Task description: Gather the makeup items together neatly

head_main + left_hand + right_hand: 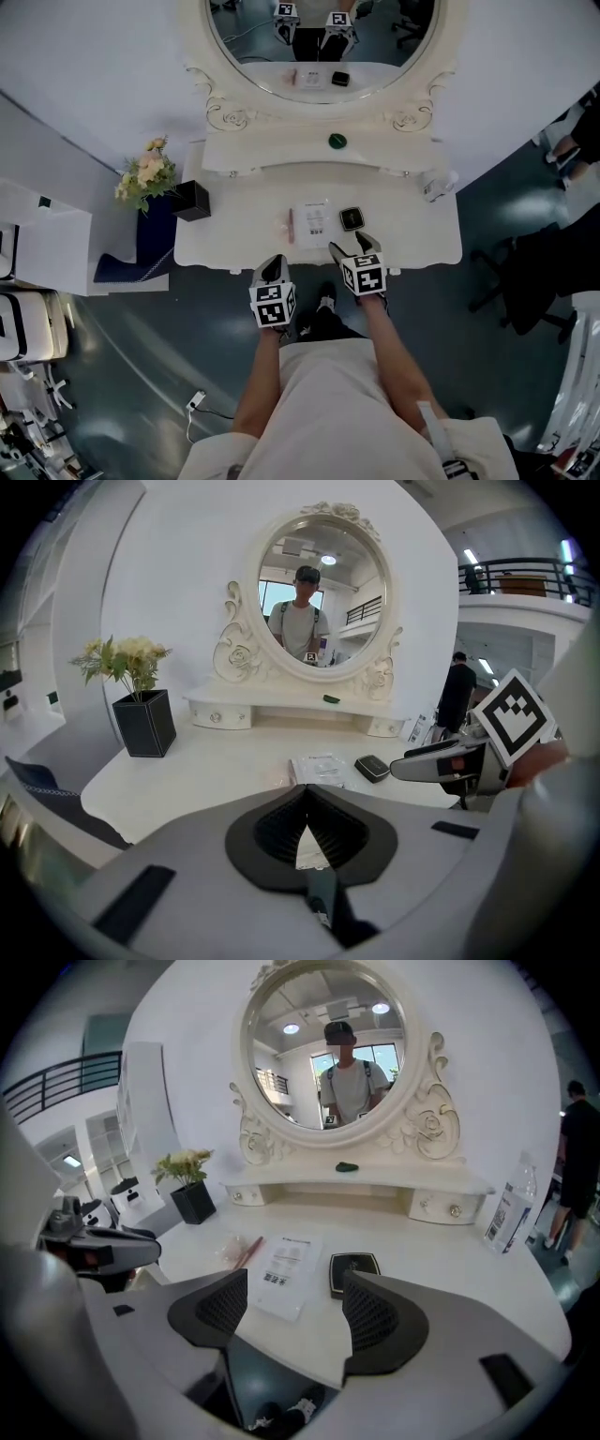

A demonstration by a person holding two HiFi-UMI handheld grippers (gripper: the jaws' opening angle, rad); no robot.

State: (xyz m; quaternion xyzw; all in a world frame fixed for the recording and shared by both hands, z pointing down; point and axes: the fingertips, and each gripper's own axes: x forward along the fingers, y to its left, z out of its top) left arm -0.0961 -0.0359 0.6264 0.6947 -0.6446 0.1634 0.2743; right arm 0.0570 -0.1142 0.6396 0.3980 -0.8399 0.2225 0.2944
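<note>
White paint is seen all over the dressing table (pixel 234 234). Both bare arms are stretched out in front of the body, and both grippers are pointed forward and down at the table's front edge. The left gripper (pixel 273 265) is held just off that edge, over the dark floor. Its jaws are pressed together and nothing is held in them. The right gripper (pixel 354 248) is held over the edge. Its jaws are spread wide apart and nothing is touched by them. Just past it, three makeup things are laid close together: a black compact (pixel 352 218), a clear packet (pixel 312 221) and a pink stick (pixel 291 225). Plenty of bare tabletop is left on both sides. A black flower pot (pixel 191 200) is set far off at the left back corner.
</note>
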